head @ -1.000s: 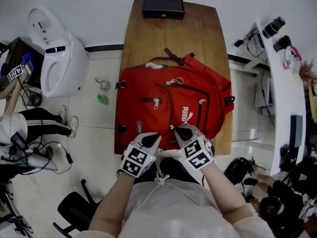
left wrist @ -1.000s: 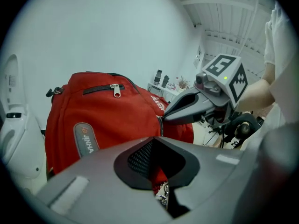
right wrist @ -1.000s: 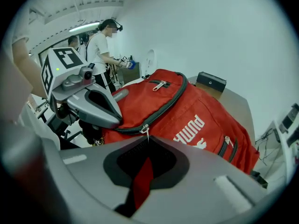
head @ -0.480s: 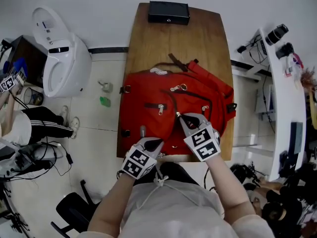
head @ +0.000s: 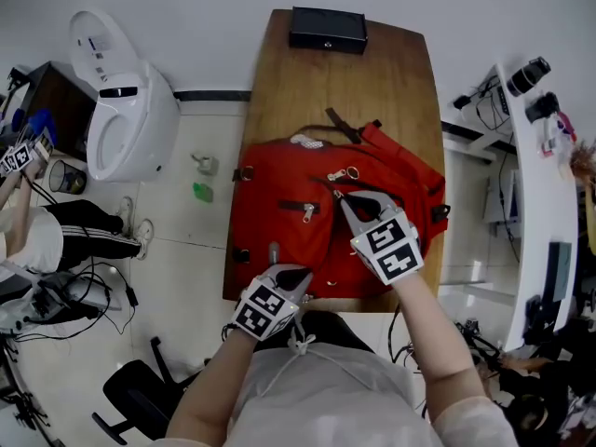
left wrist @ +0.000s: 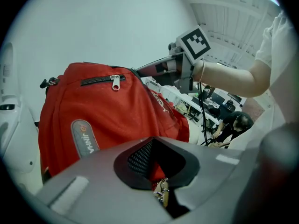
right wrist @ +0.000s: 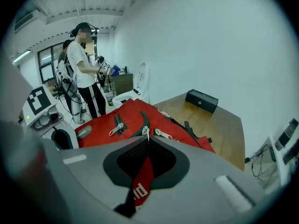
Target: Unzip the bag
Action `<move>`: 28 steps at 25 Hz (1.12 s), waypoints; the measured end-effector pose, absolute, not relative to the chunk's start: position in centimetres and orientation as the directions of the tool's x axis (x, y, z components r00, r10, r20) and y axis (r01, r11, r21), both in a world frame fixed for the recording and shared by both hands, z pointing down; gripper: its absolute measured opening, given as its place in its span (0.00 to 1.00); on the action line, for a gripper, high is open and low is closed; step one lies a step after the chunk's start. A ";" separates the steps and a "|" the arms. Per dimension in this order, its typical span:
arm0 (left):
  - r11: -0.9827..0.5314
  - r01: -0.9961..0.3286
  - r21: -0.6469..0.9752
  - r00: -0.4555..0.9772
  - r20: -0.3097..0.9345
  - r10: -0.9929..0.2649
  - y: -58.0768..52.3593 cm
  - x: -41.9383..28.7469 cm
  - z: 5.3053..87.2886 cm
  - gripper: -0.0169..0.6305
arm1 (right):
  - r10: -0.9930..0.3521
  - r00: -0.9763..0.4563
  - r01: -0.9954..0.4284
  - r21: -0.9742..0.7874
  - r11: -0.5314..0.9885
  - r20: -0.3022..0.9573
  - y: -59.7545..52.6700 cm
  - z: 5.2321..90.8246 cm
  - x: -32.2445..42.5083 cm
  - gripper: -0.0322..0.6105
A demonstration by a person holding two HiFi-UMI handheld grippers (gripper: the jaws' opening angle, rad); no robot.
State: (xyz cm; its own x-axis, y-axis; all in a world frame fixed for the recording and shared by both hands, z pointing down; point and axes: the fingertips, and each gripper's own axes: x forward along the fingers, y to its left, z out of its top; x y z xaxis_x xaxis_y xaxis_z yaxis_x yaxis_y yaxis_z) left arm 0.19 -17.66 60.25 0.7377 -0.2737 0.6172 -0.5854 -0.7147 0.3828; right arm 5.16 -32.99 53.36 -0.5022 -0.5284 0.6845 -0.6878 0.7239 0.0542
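Note:
A red backpack [head: 289, 240] lies flat on the wooden table [head: 372, 82]. My right gripper [head: 340, 196] is over the bag's middle, shut on a silver zipper pull [right wrist: 145, 132] whose red tab [right wrist: 142, 181] runs back between the jaws. At the bag's near edge my left gripper [head: 291, 274] is shut on red bag fabric with a small metal piece [left wrist: 161, 192] caught in it. The left gripper view shows the backpack [left wrist: 107, 120] bulging up, a closed front-pocket zipper [left wrist: 114, 82] on top and the right gripper [left wrist: 154, 70] beyond it.
A black box [head: 327, 30] sits at the table's far end. A white rounded appliance [head: 126, 124] stands on the floor to the left, a white desk [head: 531, 184] with gear to the right. A person [right wrist: 84, 64] stands left of the table. A black chair [head: 135, 394] is near left.
My right gripper has moved away from me, from the bag's near edge to its middle, with the zipper pull in it. The left gripper has stayed at the near edge.

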 end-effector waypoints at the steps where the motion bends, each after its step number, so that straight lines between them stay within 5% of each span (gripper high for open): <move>1: -0.712 -0.586 0.387 0.738 0.618 -0.271 -17.7 0.2 60.3 0.04 | -0.525 -0.504 -0.688 0.048 0.724 0.686 -33.4 53.4 5.1 0.07; 21: -0.737 -0.583 0.342 0.720 0.638 -0.274 -17.4 0.3 60.6 0.04 | -0.462 -0.527 -0.675 -0.021 0.738 0.714 -35.5 53.7 5.2 0.14; 25: -0.707 -0.631 0.319 0.706 0.614 -0.354 -18.0 -0.3 59.8 0.04 | -0.556 -0.538 -0.724 -0.010 0.690 0.633 -34.5 51.3 8.1 0.17; 28: -0.673 -0.691 0.262 0.685 0.534 -0.495 -19.3 -1.0 56.3 0.04 | -0.627 -0.594 -0.740 -0.038 0.671 0.504 -32.3 48.2 10.0 0.06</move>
